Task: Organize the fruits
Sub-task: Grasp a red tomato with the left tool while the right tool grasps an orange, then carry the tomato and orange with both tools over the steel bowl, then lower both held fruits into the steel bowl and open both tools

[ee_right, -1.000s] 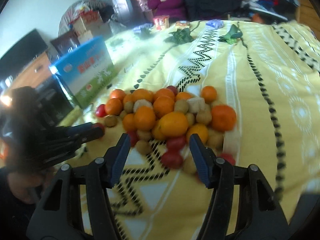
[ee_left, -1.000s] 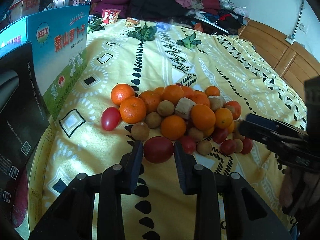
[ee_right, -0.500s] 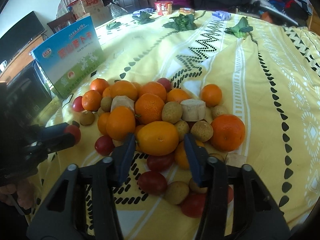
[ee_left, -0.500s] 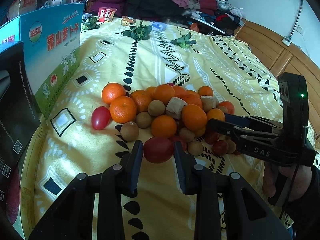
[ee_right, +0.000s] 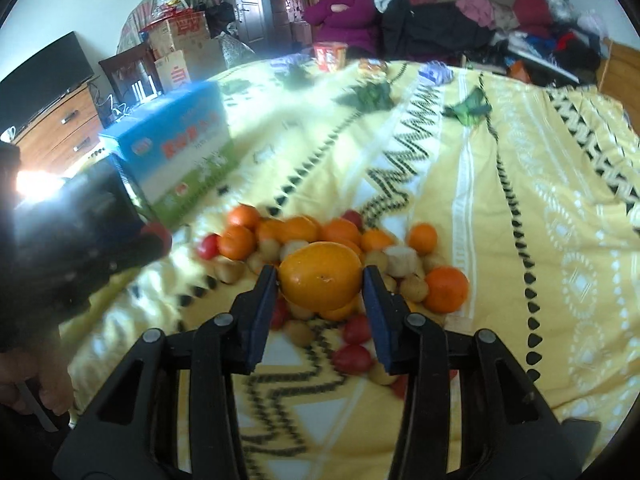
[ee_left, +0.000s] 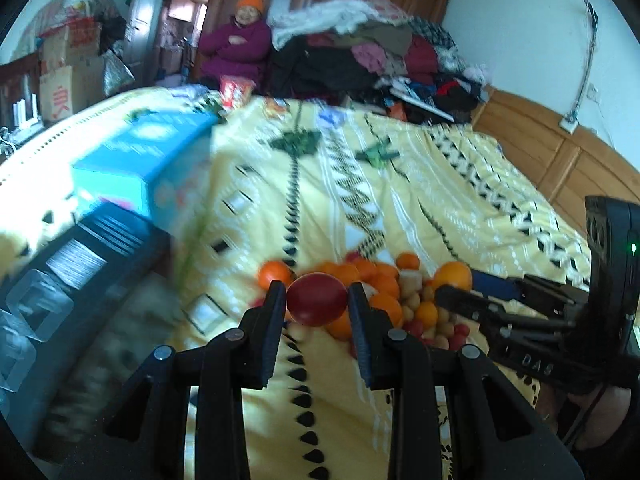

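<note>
My left gripper [ee_left: 317,300] is shut on a red tomato [ee_left: 317,305] and holds it above the yellow bedspread [ee_left: 328,184]. My right gripper [ee_right: 320,280] is shut on a large orange [ee_right: 320,274], lifted over the fruit pile [ee_right: 344,240] of oranges, small brown fruits and red tomatoes. In the left wrist view the pile [ee_left: 400,300] lies behind the tomato, and the right gripper [ee_left: 456,296] shows at the right holding the orange [ee_left: 454,276]. In the right wrist view the left gripper [ee_right: 156,240] shows blurred at the left.
A blue and green carton [ee_right: 180,148] stands at the left on the bed, with a black box [ee_left: 92,248] beside it. Green leaves [ee_right: 468,108] lie farther up the bed. A person in purple [ee_right: 344,12] sits behind, next to piled clothes [ee_left: 380,52].
Both grippers have lifted away from the bed, the left with the tomato, the right now shut on the large orange. Both views have tilted upward.
</note>
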`<state>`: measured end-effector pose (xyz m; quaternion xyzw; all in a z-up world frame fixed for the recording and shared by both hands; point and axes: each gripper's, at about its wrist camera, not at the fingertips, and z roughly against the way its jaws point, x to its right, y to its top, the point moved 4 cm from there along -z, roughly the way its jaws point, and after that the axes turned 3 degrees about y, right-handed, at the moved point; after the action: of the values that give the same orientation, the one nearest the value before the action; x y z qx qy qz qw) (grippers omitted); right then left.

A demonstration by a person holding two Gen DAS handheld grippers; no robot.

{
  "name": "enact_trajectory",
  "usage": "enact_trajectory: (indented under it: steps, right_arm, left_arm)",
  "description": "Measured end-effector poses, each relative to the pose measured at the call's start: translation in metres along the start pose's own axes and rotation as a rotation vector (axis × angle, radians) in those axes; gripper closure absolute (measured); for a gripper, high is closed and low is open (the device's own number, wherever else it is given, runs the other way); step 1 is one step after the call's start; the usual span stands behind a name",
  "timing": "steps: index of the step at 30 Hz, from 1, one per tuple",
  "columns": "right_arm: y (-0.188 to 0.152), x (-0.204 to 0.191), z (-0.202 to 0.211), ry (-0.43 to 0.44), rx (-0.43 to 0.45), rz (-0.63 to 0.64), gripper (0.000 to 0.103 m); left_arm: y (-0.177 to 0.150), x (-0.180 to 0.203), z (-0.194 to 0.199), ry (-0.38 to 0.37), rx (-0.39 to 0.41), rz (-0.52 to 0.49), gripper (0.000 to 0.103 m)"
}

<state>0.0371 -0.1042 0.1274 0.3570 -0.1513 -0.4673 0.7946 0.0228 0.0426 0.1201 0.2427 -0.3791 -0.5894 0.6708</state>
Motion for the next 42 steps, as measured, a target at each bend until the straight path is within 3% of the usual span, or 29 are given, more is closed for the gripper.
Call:
enact_trajectory:
  steps: [9,20,32,42]
  right_arm:
    - [0.053,-0.122,0.021,0.034,0.068,0.155,0.059]
    - [0.088,-0.27,0.011,0.14,0.074,0.341,0.059]
    - [0.085,-0.403,-0.022,0.262,0.01,0.478,0.059]
    - [0.072,-0.456,-0.057,0.352,-0.113,0.48,0.059]
  left_arm:
    - [0.042,-0.108,0.11,0.189,0.17,0.103,0.071]
    - [0.037,-0.244,0.199,0.375,0.258,0.247,0.071]
    - [-0.002,-0.354,0.231,0.516,0.217,0.386,0.071]
    - [-0.031,-0.402,0.222,0.563,0.102,0.434,0.071]
